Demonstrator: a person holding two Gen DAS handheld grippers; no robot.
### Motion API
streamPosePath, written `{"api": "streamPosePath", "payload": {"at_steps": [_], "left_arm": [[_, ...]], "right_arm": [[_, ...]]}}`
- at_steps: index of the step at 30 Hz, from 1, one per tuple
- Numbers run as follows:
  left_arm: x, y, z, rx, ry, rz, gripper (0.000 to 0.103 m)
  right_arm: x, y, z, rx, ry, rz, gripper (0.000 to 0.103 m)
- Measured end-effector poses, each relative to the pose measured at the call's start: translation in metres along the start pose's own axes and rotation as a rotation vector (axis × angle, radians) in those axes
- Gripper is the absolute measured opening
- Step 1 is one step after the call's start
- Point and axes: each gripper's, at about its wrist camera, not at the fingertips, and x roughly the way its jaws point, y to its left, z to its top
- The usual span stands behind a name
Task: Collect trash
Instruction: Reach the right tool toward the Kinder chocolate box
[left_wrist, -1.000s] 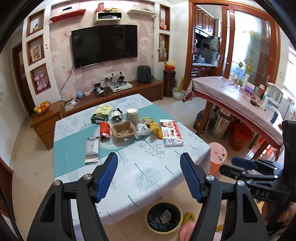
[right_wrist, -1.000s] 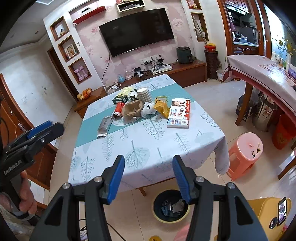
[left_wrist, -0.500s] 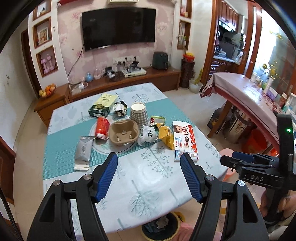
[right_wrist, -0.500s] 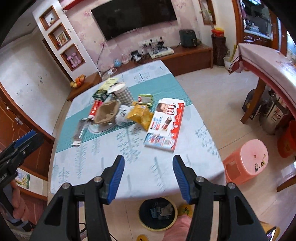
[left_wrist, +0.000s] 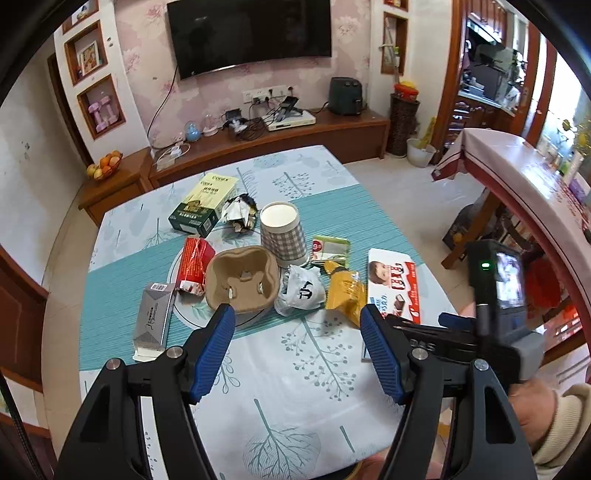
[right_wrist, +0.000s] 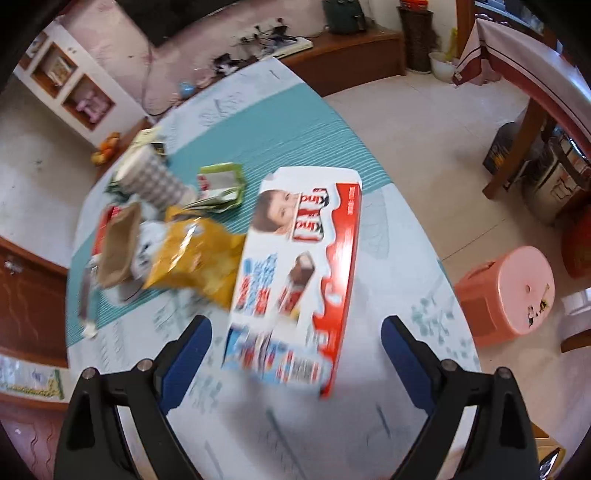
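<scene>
Two grippers out over the tree-print tablecloth (left_wrist: 310, 369), and my right gripper (right_wrist: 295, 354) is heading for the flat red-and-white cardboard chocolate box (right_wrist: 299, 266). Its jaws have just been opening and now stand wide, one blue pad on either side of the box's near end, neither touching, nothing held. The box lies flat near the table's right edge, its left long side against the crumpled yellow foil snack bag (right_wrist: 195, 258). It looks light and probably empty, stiff along its length but easy to crush across the broad face. The printed card looks glossy and may be slick, so I judge the best grip is across the narrow width at the near end, pads on the two long edges.

My left gripper (left_wrist: 297, 350) hangs apart too, empty, above the brown moulded-pulp cup carrier (left_wrist: 242, 282) and the knotted white plastic bag (left_wrist: 301, 293). Pulp: featherweight, rigid, grippable by its rim.
</scene>
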Motion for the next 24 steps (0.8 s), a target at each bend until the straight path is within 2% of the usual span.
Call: {"api": "streamPosePath", "payload": {"at_steps": [5, 8, 11, 18, 24], "left_arm": [[0.015, 0.008, 0.0, -0.035, 0.033, 0.008, 0.069], [0.026, 0.011, 0.0, -0.054, 0.053, 0.006, 0.069], [0.036, 0.012, 0.001, -0.069, 0.071, -0.005, 0.069], [0.065, 0.006, 0.003, -0.092, 0.124, -0.064, 0.068], [0.096, -0.011, 0.002, -0.117, 0.209, -0.146, 0.069]], "right_arm": [[0.018, 0.02, 0.002, -0.068, 0.012, -0.052, 0.094], [0.032, 0.029, -0.003, -0.127, 0.059, -0.127, 0.095], [0.036, 0.037, -0.007, -0.228, 0.064, -0.202, 0.095], [0.025, 0.017, -0.014, -0.294, 0.09, -0.185, 0.092], [0.012, -0.006, -0.021, -0.341, 0.107, -0.096, 0.091]]}}
